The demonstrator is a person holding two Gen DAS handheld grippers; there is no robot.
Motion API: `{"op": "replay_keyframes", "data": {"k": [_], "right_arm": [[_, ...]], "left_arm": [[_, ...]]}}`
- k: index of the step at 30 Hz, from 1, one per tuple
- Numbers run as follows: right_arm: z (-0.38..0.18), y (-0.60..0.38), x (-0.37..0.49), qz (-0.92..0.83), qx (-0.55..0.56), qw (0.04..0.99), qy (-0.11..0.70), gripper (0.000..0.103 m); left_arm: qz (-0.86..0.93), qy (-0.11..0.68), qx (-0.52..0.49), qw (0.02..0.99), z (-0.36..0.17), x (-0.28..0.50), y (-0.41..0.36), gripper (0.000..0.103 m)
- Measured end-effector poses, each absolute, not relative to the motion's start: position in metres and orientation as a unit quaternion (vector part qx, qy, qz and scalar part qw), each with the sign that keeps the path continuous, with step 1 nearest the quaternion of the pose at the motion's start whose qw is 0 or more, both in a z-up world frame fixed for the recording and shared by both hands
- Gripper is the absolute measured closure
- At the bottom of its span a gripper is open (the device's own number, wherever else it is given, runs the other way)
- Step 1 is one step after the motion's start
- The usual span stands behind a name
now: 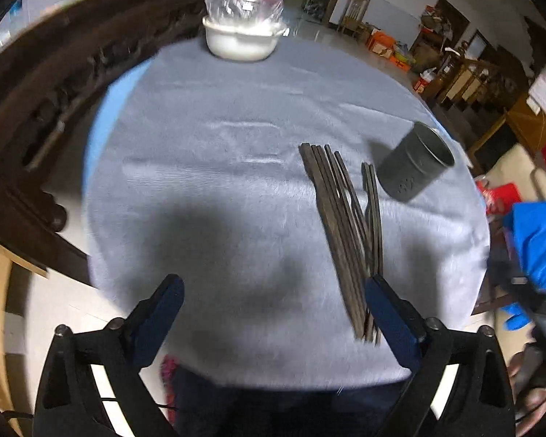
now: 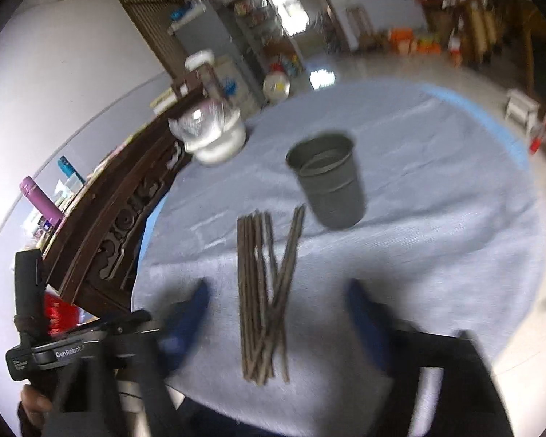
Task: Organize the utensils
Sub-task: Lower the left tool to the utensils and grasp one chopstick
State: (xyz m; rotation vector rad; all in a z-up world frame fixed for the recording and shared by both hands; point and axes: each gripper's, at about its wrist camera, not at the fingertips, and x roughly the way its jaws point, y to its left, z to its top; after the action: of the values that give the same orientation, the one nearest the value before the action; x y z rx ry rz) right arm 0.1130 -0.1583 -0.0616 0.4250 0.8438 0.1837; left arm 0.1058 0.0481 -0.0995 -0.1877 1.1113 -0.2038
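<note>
Both grippers near the chopsticks, nothing held yet

Blue fingers [image 2: 364, 313] of the right gripper [image 2: 276, 306] stood apart around the near ends of the chopsticks [image 2: 262, 291], not touching; the left gripper [image 1: 273, 291] was wide, empty, bundle beside its right finger. Best to gather the crossed sticks before closing. Beyond the fingertips, the grey holder [image 2: 327, 178] looked empty; the white bowl [image 1: 242, 38] held a plastic bag.
</note>
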Motion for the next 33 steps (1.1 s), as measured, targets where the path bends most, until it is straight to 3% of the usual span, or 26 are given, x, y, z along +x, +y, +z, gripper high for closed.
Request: {"op": "replay_keyframes", "data": {"k": [1, 8, 14, 24, 33], "right_arm": [[-0.067, -0.157, 0.121, 0.093, 0.210, 0.881, 0.414, 0.064], [-0.120, -0.141, 0.185, 0.105, 0.228, 0.851, 0.461, 0.066], [-0.140, -0.139, 0.196, 0.102, 0.229, 0.839, 0.483, 0.066], [-0.156, -0.160, 0.199, 0.091, 0.253, 0.833, 0.484, 0.066], [-0.154, -0.159, 0.213, 0.097, 0.253, 0.826, 0.495, 0.065]], "left_arm": [[-0.101, 0.534, -0.095, 0.834, -0.103, 0.115, 0.047, 0.014], [-0.109, 0.598, -0.115, 0.786, -0.140, 0.171, 0.026, 0.043], [-0.098, 0.626, -0.111, 0.766, -0.163, 0.188, 0.005, 0.044], [-0.089, 0.608, -0.061, 0.786, -0.159, 0.193, -0.019, 0.042], [-0.101, 0.624, -0.035, 0.774, -0.154, 0.194, 0.003, 0.042]]}}
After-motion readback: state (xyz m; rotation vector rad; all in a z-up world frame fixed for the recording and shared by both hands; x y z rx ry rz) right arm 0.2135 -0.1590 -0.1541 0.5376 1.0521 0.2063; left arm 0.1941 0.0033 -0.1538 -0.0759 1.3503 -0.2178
